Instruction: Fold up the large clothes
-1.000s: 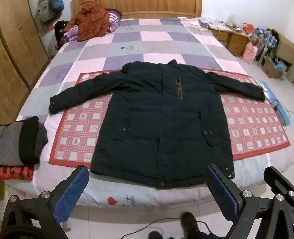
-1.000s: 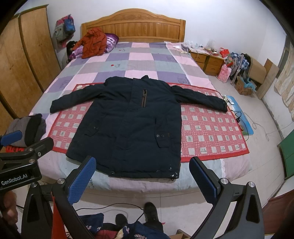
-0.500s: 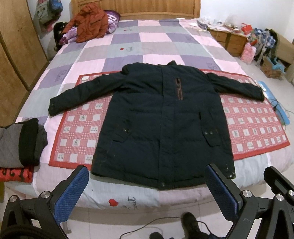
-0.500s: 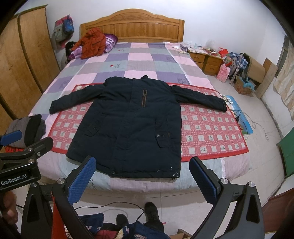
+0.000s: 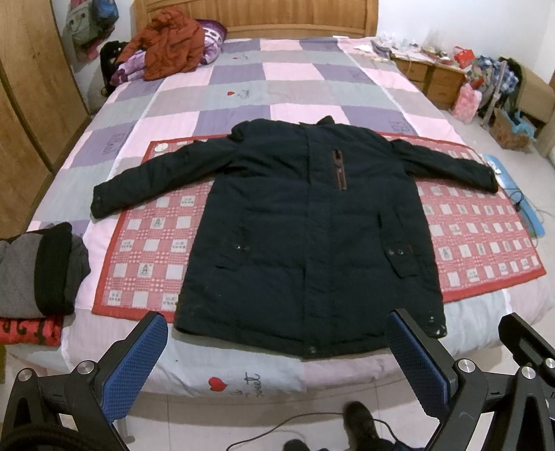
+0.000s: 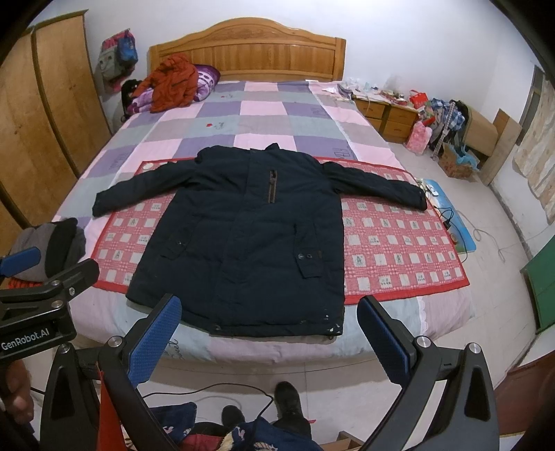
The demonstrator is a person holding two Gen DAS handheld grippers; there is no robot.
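From the left wrist camera, a dark navy coat (image 5: 305, 236) lies flat and face up on a red checked mat (image 5: 478, 236) across the foot of a bed (image 5: 242, 90), both sleeves spread wide and the hem reaching the near edge of the mattress. The left gripper (image 5: 277, 364) hangs short of the bed, above the floor, its blue-padded fingers (image 5: 135, 364) wide apart and holding nothing. A stack of folded clothes (image 5: 38, 274) sits at the bed's left corner, and an orange jacket (image 5: 173, 43) is heaped by the wooden headboard (image 5: 260, 17). A shoe (image 5: 360, 421) and a black cable (image 5: 298, 418) show on the tiled floor below.

From the right wrist camera, the same coat (image 6: 249, 243) is seen spread on the mat (image 6: 399, 249), collar toward the headboard (image 6: 249, 52), a sleeve stretched out to each side. The right gripper (image 6: 270, 340) is held clear of the mattress, its jaws open and empty. At the left edge, the left gripper (image 6: 20, 260) is partly in frame, with a hand (image 6: 15, 395) below it. A nightstand (image 6: 388, 114) and cluttered bags stand along the right wall.
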